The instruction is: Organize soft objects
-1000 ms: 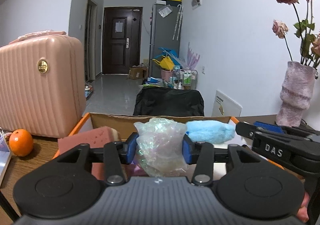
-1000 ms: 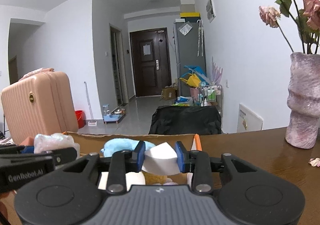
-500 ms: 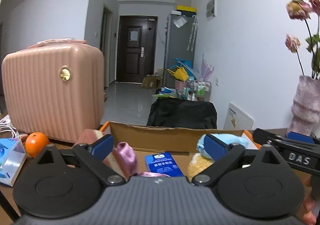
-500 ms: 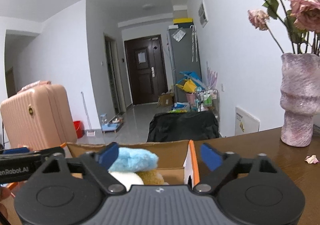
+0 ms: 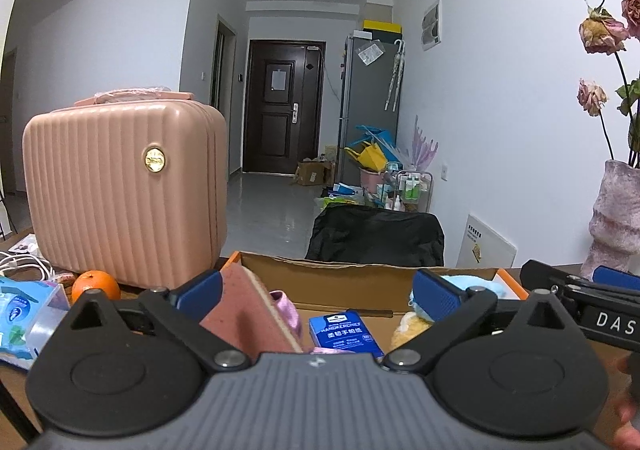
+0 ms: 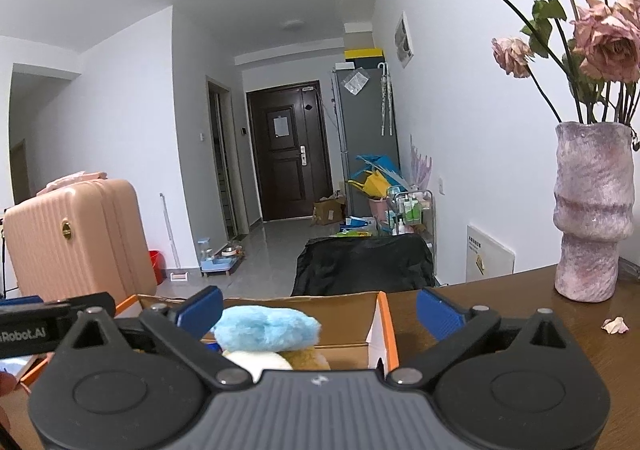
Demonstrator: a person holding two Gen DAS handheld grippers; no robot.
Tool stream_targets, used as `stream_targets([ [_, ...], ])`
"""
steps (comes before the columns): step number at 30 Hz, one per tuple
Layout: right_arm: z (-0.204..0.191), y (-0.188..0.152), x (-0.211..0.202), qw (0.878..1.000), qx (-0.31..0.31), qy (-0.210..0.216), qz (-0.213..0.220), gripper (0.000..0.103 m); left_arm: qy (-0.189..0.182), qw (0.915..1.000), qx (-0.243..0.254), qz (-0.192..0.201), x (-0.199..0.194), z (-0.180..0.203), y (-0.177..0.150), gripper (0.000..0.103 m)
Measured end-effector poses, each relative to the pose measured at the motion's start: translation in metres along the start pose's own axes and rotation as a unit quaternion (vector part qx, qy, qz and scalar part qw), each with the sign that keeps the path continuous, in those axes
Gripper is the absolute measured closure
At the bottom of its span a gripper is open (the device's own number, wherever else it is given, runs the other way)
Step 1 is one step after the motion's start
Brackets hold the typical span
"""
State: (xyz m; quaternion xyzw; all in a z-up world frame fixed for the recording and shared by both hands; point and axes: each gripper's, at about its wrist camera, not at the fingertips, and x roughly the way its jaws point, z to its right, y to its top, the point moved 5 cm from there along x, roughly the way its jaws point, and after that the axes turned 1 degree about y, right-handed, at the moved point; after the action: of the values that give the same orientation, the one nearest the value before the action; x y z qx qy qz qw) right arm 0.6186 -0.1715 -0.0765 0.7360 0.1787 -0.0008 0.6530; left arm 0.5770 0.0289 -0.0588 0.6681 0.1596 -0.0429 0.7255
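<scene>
Both grippers released since a second ago | left gripper (image 5: 316, 294) and right gripper (image 6: 318, 308) spread, empty | plush (image 6: 266, 328) in box (image 6: 382, 324), right corner | light, squashy: pinch mid-body

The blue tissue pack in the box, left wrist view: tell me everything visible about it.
The blue tissue pack is a small, flat, glossy rectangular packet with white lettering, reading HANDKERCHIEF with Chinese characters below. It lies face up, slightly angled, inside the cardboard box, between a pink satin item and a yellowish plush. Its near end is hidden behind the gripper body. The left gripper is open above it, not touching.
</scene>
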Motion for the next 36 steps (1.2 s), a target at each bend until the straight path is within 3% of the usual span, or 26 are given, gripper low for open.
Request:
stream_targets([
  [12,-0.012,-0.003,-0.038,1.000,-0.019,0.003,0.023,0.000,0.012,0.9996,0.007,0.023,-0.043,-0.012,-0.004,0.000],
  [36,-0.033,-0.041,-0.145,0.999,-0.031,0.013,0.016,0.000,-0.005,0.9993,0.035,0.015,-0.149,-0.039,-0.042,0.000],
])
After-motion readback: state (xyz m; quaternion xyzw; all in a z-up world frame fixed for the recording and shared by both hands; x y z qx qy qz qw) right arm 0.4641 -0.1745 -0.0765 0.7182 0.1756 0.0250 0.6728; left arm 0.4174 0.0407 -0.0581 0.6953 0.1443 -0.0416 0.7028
